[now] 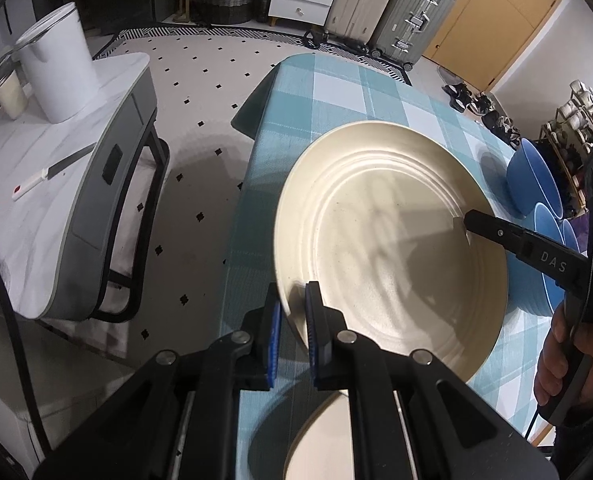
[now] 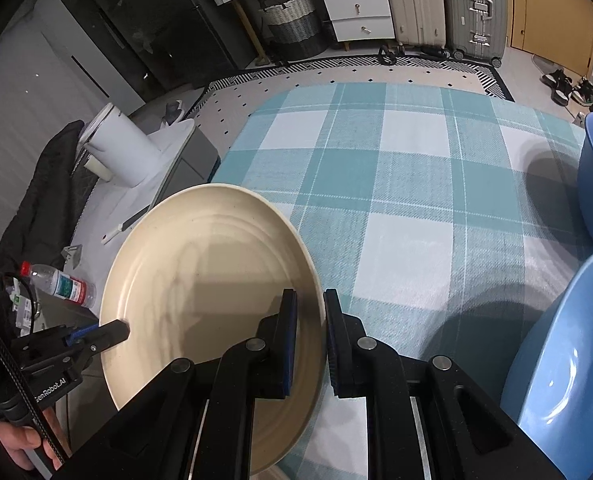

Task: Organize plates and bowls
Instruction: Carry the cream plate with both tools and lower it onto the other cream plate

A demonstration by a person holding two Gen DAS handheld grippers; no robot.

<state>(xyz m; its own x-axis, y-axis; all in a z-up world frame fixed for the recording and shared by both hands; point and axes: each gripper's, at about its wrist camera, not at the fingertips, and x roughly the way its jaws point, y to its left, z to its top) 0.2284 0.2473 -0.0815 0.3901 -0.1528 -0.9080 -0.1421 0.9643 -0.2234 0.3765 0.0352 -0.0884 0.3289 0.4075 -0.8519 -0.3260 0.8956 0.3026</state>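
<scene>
Teal-and-white checked cloth (image 2: 396, 184) is spread over the table, with a dotted rug (image 1: 200, 80) seen on the floor beyond and two suitcases (image 1: 392, 4) stood against the far wall at 12 o'clock. A large cream plate (image 1: 388, 236) is held tilted above the cloth, gripped at opposite edges. In the left wrist view, the left gripper (image 1: 294, 320) is clamped narrowly on the plate's rim at 6 o'clock, the blue pads pressed on either side of it. The right gripper (image 2: 310, 336) is likewise closed narrowly on the rim at the plate's opposite edge; in the left view its black finger is seen entering at 3 o'clock. A second cream plate (image 1: 324, 436) lies on the cloth beneath the lifted one. Blue bowls (image 2: 568, 360) stand on the cloth at 3 o'clock. A white side table (image 1: 56, 168) with a white canister (image 1: 60, 60) and a knife (image 1: 52, 174) is placed at 9 o'clock.
</scene>
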